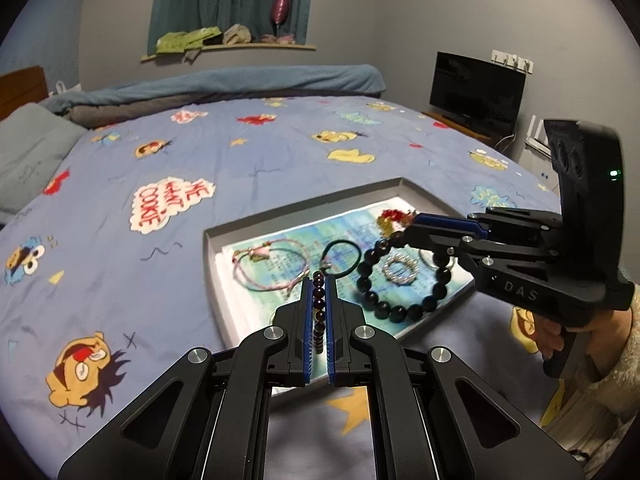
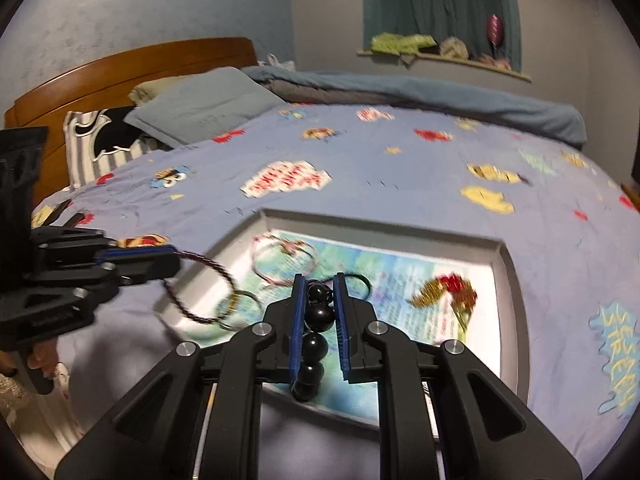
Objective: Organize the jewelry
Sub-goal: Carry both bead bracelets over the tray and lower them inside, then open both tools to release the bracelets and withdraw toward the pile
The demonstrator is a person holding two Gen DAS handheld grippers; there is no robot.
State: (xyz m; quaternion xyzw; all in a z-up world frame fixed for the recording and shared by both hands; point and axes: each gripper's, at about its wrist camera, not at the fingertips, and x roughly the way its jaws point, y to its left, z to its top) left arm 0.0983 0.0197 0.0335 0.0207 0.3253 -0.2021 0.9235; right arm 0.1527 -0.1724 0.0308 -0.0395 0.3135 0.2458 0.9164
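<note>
With my left gripper [image 1: 319, 280] pinched shut on the small dark-bead bracelet [image 1: 318, 312] and my right gripper [image 2: 319, 284] clamped on the big black-bead bracelet [image 2: 316, 344], both above the grey tray [image 1: 304, 210], I judge each next needs its own spot.

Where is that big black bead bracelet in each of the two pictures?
Left wrist view: the black bracelet is right of centre, over the tray, one end in the right tool.
Right wrist view: the black bracelet is at lower centre, hanging between the right tool's fingers.
Shared landmark: the red and gold ornament in the tray.
</note>
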